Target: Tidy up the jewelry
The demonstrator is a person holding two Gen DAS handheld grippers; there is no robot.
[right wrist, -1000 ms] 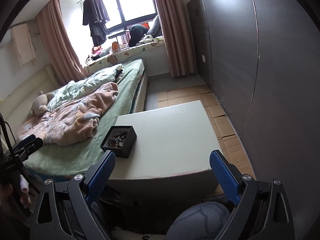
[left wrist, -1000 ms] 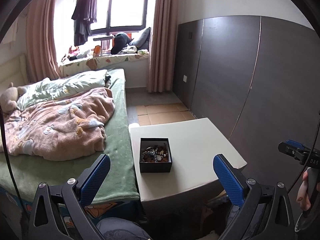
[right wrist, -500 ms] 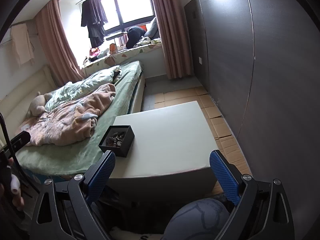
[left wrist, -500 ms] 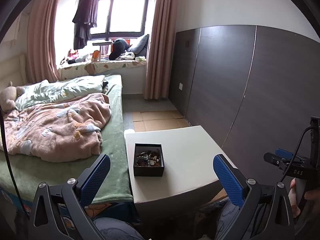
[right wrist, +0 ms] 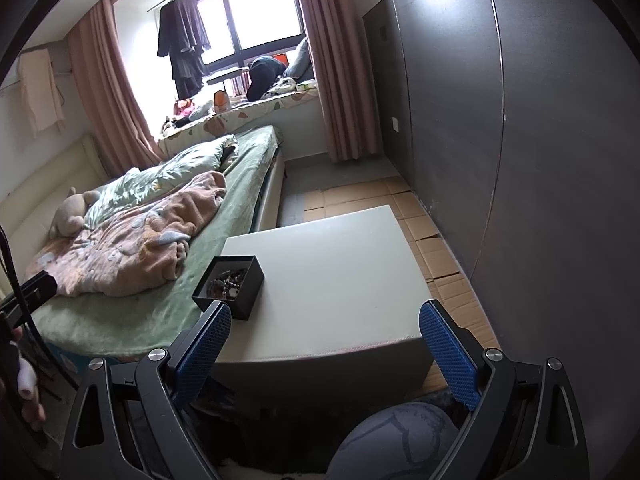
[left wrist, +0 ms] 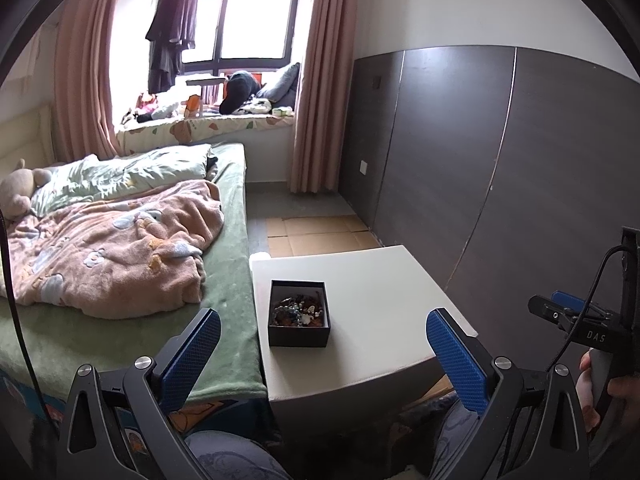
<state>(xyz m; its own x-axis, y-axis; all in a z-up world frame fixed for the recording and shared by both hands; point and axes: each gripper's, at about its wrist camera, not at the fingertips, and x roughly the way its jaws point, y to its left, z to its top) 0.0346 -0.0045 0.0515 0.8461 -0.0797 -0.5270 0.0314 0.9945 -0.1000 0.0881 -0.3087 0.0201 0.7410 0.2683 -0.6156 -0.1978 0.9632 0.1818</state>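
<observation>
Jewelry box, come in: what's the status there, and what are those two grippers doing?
Left gripper open, empty, short of the table. Right gripper open, empty. Black jewelry box uncovered, full of tangled pieces, at the bed-side edge of the white table. Nothing in the way.

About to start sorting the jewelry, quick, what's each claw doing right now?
Left claw: open, holding nothing, short of the jewelry box.
Right claw: open, holding nothing, above the near edge of the white table.

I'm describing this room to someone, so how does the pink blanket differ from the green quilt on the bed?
The pink blanket is fluffy, patterned with pale shapes, and bunched nearer the table. The green quilt looks smoother and paler, and lies farther back toward the window. Both are rumpled on the same green bed sheet.
</observation>
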